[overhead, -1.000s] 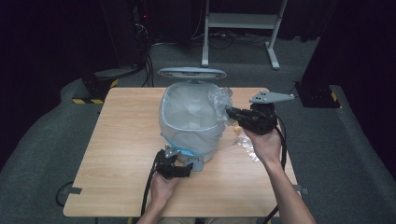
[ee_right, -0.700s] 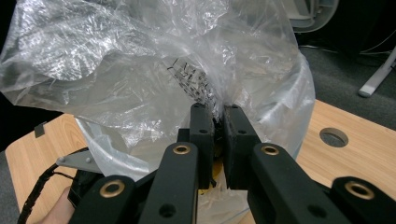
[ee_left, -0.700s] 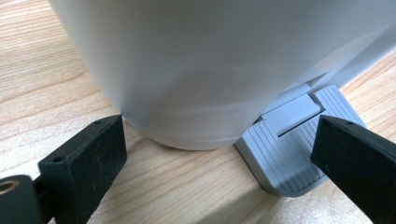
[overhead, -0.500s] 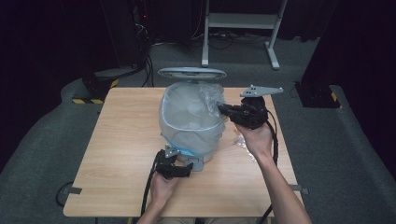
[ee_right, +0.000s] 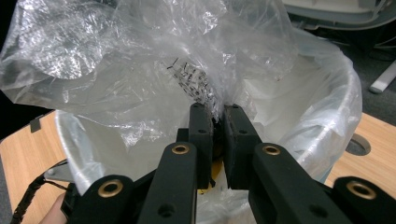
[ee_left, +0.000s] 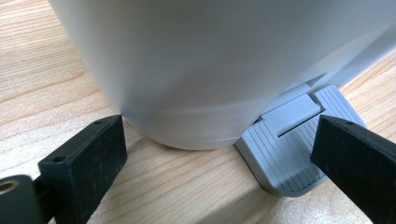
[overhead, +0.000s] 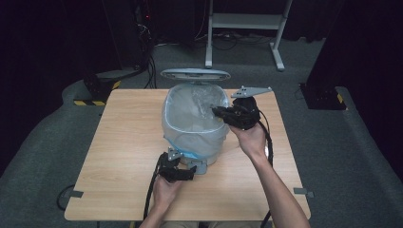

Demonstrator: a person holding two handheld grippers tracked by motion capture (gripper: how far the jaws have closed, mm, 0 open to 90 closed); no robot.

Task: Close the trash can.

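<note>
I have the pedal bin [overhead: 192, 130] standing mid-table with its lid [overhead: 195, 74] tipped up behind it, and my right gripper [overhead: 217, 112] over its right rim, jaws closed on a crumpled piece of clear plastic [ee_right: 140, 70]. I judge the drop is nearly made: the plastic hangs over the lined opening but is not yet released. My left gripper [overhead: 190, 172] sits at the bin's near foot, jaws wide open and holding nothing. The left gripper view shows the grey pedal [ee_left: 289, 149] between those jaws, detail the high view blurs.
</note>
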